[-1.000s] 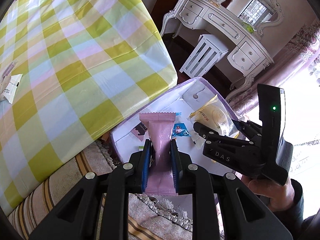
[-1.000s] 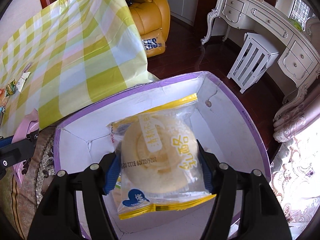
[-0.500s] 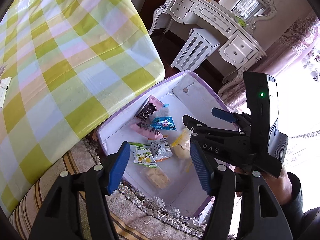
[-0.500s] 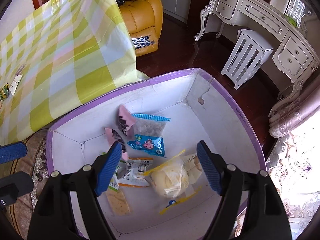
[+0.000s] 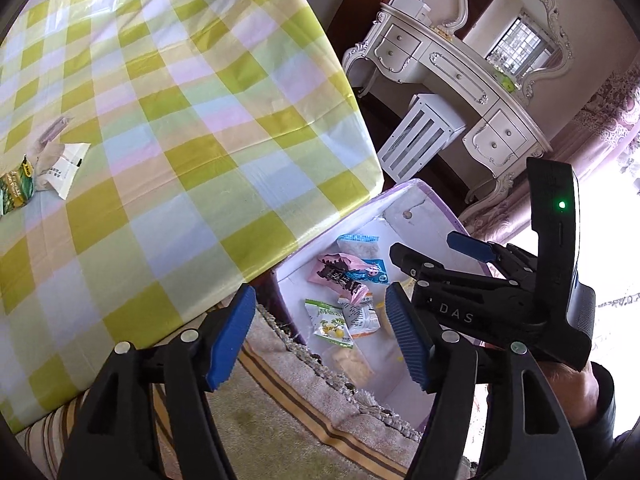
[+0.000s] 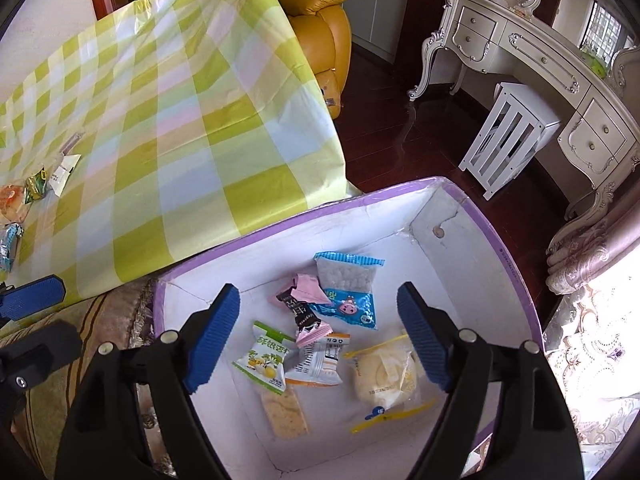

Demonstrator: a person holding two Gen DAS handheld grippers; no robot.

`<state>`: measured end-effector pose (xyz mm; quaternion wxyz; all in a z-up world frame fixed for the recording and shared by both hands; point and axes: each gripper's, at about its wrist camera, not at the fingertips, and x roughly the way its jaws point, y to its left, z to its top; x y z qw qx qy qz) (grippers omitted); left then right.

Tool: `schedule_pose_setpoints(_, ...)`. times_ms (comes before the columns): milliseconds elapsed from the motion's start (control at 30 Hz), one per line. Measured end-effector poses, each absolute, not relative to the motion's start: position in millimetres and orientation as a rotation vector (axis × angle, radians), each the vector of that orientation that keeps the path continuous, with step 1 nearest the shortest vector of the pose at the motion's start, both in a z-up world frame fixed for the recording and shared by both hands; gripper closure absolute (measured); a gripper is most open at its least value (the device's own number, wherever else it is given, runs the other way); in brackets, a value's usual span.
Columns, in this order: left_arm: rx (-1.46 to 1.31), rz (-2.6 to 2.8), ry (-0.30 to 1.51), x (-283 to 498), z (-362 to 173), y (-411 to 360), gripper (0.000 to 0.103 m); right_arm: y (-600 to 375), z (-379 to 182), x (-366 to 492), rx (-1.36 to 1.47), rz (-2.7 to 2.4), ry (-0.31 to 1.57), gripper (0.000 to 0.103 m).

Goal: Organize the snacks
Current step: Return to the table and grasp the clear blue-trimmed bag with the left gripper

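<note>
Already most of the visible snacks lie in the purple-rimmed white box (image 6: 472, 216) on the floor beside the table: a blue-topped packet of white pieces (image 6: 347, 271), a pink wrapped bar (image 6: 304, 312), a blue cartoon sachet (image 6: 354, 306), a green-and-white packet (image 6: 262, 362), an orange-trimmed white packet (image 6: 320, 364), a cracker pack (image 6: 285, 410) and a bagged round bun (image 6: 386, 372) near the right wall.

Both tongs are empty. The left gripper (image 5: 320, 334) hangs over the box's near-left corner, its blue pads spreading with nothing between them. The right gripper (image 6: 318, 338) looks straight down into the box, jaws also widening and clear of the packets below; nothing touches its pads.

What is left, by my reading, sits at the far left of the checked tablecloth (image 6: 168, 128): a white sachet (image 6: 62, 170), a small green wrapper (image 6: 35, 184), an orange packet (image 6: 12, 198) and a blue one (image 6: 8, 246) at the edge. So the job looks well past halfway, with a few more pickups to go.

Several things stay unclear. The blue packet on the table is cut by the picture's edge, and more may lie beyond it. A pale strip near the white sachet could be a wrapper or only a crease. The box's near wall is hidden behind the right gripper's fingers. In the left view the right gripper covers the bun's side of the box.
</note>
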<state>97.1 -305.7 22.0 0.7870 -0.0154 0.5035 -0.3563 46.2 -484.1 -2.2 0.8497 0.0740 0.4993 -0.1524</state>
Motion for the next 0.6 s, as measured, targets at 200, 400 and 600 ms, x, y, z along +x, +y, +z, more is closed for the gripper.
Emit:
schedule_pose_setpoints(200,-0.091,-0.668,1.052,111.0,24.8,-260.6,0.037,-451.2,7.7,60.6,0.153,-0.258,1.033,0.022)
schedule_pose_setpoints(400,-0.151,-0.521,1.008,124.4,26.1,-203.6,0.035,-415.4,12.4,75.5,0.159,-0.184,1.025,0.022)
schedule_pose_setpoints(600,-0.275,-0.352,0.978,134.1,24.0,-133.4,0.031,-377.5,14.7,90.4,0.110,-0.100,1.022,0.021)
